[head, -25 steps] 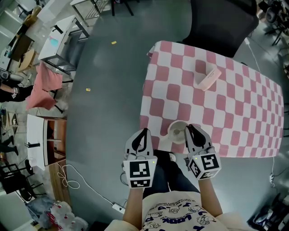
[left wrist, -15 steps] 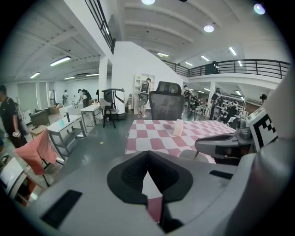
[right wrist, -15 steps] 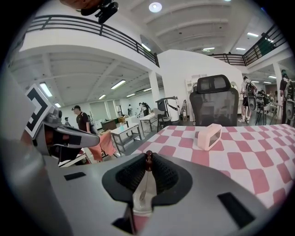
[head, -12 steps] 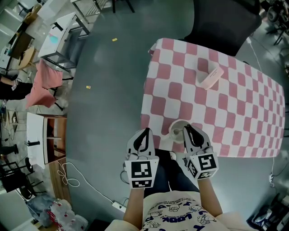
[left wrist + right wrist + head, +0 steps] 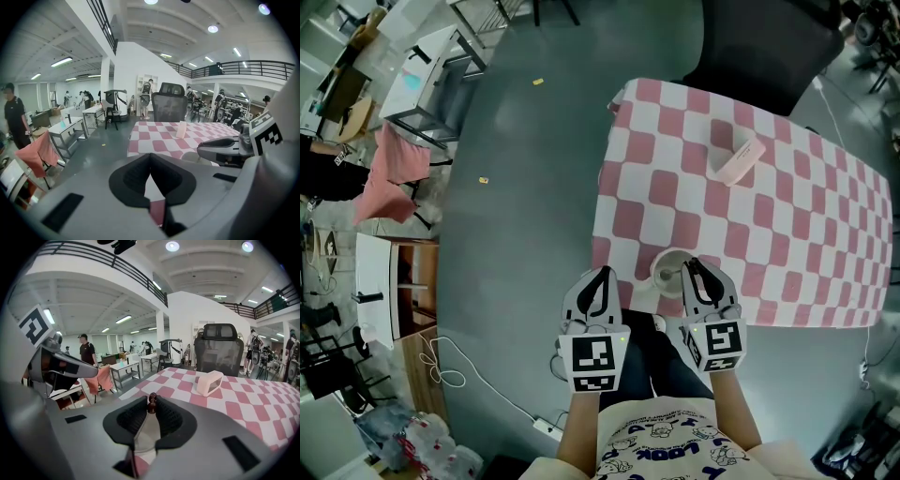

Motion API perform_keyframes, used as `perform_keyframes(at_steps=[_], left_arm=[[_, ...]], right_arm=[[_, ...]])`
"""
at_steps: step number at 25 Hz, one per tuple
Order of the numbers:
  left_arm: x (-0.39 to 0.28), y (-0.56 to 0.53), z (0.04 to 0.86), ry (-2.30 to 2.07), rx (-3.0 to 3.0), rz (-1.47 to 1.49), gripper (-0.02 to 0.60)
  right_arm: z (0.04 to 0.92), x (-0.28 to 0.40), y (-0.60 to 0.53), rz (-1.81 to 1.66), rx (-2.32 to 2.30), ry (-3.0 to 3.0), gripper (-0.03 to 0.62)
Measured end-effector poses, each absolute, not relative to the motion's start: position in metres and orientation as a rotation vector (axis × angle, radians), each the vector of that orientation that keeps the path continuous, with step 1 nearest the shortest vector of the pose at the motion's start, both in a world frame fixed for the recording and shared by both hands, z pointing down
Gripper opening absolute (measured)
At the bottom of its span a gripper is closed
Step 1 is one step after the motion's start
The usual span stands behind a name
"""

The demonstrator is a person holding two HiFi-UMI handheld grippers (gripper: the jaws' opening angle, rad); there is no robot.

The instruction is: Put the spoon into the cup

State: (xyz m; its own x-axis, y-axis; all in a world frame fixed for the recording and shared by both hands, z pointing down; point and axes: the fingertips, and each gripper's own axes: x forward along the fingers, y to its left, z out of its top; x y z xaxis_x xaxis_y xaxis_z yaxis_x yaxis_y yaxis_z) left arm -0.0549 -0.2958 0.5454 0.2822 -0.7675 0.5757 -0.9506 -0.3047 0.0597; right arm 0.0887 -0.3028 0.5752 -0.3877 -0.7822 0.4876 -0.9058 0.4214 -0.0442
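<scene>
A white cup (image 5: 668,271) stands near the front left corner of the pink-and-white checked table (image 5: 787,234). My right gripper (image 5: 692,267) reaches over the cup's right rim. In the right gripper view the spoon's dark knobbed end (image 5: 152,402) stands between the tips of the right gripper (image 5: 152,398). Its jaws have just been opening and sit loosely beside the knob, with a pale shape, probably the cup, below. The spoon's bowl is hidden. My left gripper (image 5: 601,274) hovers left of the cup at the table's edge, its tips together and empty (image 5: 150,157).
A pale pink box (image 5: 738,161) lies further back on the table, also seen ahead in the right gripper view (image 5: 209,382). A black office chair (image 5: 759,47) stands behind the table. Desks and a chair draped in pink cloth (image 5: 389,183) crowd the floor at left.
My right gripper has rolled a little about its own axis, so its marker cube now faces up more squarely. Cup, box and left gripper stay where they were.
</scene>
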Motion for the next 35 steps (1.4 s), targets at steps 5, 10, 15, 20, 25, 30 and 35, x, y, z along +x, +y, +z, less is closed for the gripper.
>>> perform_keyframes(at_steps=[5, 10, 15, 20, 25, 30, 35], left_arm=[[-0.059, -0.296, 0.552, -1.545, 2.165, 0.636, 0.014], [-0.066, -0.297, 0.555, -1.546, 2.165, 0.634, 0.014], [-0.064, -0.296, 0.554, -1.544, 2.168, 0.639, 0.014], [-0.066, -0.298, 0.546, -1.561, 2.177, 0.631, 0.014], [-0.065, -0.297, 0.531, -1.586, 2.196, 0.613, 0.014], [-0.062, -0.297, 0.509, -1.619, 2.222, 0.584, 0.014], [-0.060, -0.296, 0.476, -1.668, 2.252, 0.532, 0.014]], right_arm=[[0.587, 0.088, -0.303, 0.420, 1.447, -2.255, 0.101], [0.594, 0.088, -0.305, 0.443, 1.475, -2.234, 0.150], [0.596, 0.093, -0.306, 0.473, 1.496, -2.226, 0.172], [0.587, 0.099, -0.309, 0.473, 1.537, -2.235, 0.179], [0.562, 0.104, -0.311, 0.428, 1.582, -2.259, 0.179], [0.527, 0.105, -0.315, 0.389, 1.605, -2.316, 0.171], [0.485, 0.111, -0.317, 0.298, 1.644, -2.377, 0.125]])
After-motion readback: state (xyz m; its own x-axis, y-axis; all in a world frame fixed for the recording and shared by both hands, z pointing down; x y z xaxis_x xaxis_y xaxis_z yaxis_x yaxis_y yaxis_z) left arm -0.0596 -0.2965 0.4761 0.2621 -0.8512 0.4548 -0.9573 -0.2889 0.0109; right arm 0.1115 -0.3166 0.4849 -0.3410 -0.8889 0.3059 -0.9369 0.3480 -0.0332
